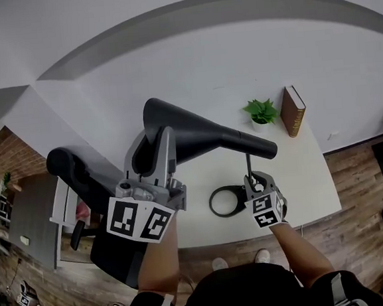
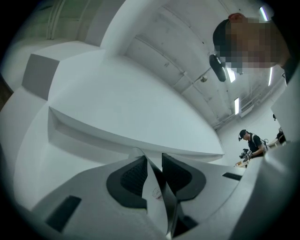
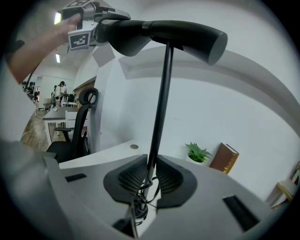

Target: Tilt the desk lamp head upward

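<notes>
Lamp head [image 1: 203, 136] sits high above the near edge of the surface [image 1: 306, 172], with its wide rim clamped in the left tool [image 1: 152, 144] — good leverage for tilting it. The right tool [image 1: 256, 180] pinches the thin stem [image 1: 248, 165] low down — apparently so the lamp won't tip.

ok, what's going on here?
A person is working a desk lamp with two handheld grippers. The left gripper has its jaws clamped on the rim of the lamp head. The right gripper grips the pole low down, apparently steadying it over the desk.
</notes>
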The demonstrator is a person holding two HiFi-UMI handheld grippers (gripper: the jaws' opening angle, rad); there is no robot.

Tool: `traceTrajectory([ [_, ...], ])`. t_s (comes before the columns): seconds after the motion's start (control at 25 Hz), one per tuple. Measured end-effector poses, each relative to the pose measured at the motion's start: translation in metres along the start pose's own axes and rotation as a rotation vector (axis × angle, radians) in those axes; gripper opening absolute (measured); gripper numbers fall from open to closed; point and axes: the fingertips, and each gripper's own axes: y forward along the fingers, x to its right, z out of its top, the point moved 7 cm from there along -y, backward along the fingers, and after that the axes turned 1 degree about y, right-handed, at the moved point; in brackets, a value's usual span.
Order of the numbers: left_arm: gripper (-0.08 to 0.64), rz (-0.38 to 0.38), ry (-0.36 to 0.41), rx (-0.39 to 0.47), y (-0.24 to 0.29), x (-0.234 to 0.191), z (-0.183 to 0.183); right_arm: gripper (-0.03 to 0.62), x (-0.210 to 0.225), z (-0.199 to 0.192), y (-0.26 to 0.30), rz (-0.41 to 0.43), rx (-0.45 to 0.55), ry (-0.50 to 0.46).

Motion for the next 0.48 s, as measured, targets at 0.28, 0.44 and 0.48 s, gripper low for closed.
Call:
traceTrajectory([
  [0.28,0.109,-0.050,-0.061,0.070,-0.008,-0.007,-0.004,0.060,0.002,0.000,-0.001,0.059,0.005,-0.064],
  [0.44,0.209,-0.041,-0.102,0.146,-0.024,-0.014,-0.005,0.085,0.002,0.006,-0.011,0.064,0.056,-0.042],
  [0.48,0.215,-0.035,-0.104,0.154,-0.029,-0.016,-0.006,0.092,0.002,0.008,-0.015,0.065,0.070,-0.032],
])
